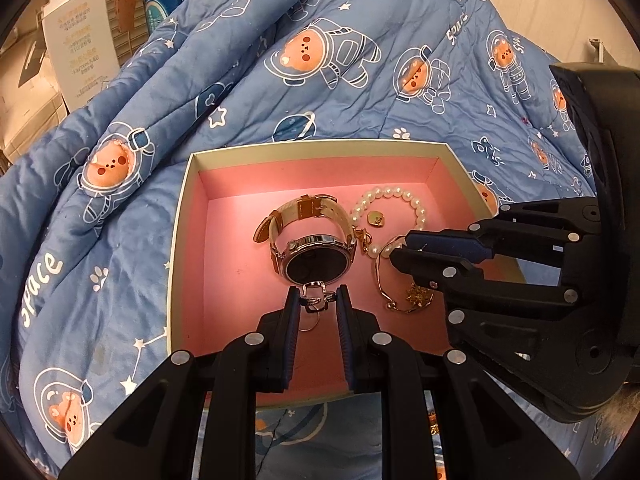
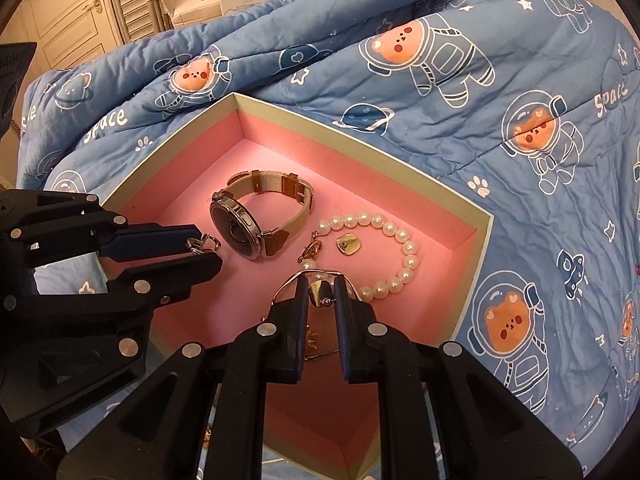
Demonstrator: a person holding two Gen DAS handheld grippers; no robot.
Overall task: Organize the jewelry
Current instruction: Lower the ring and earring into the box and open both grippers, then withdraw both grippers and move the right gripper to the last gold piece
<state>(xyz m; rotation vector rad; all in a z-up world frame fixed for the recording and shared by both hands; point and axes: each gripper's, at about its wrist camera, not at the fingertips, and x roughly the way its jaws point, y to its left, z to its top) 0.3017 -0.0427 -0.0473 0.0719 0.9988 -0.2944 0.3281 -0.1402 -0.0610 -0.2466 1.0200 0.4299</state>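
Note:
An open box (image 1: 320,147) with a pink lining lies on a bed. Inside are a watch (image 1: 316,258) with a tan strap, a pearl bracelet (image 1: 400,196) and a small gold charm (image 1: 376,218). My left gripper (image 1: 318,294) is shut on a small silver jewellery piece (image 1: 316,300) just in front of the watch, low over the box floor. My right gripper (image 1: 401,247) is shut on a thin gold bangle (image 1: 380,280) with a dangling charm, beside the pearls. In the right wrist view a gold plate of the bangle (image 2: 320,294) sits between the pads (image 2: 301,296), and the left gripper (image 2: 208,249) holds the silver piece (image 2: 204,242).
A blue quilt (image 1: 280,80) printed with astronaut bears surrounds the box (image 2: 360,140) and rises in folds behind it. White cartons (image 1: 80,40) stand beyond the bed at the back left. A louvred door (image 2: 128,0) is behind them.

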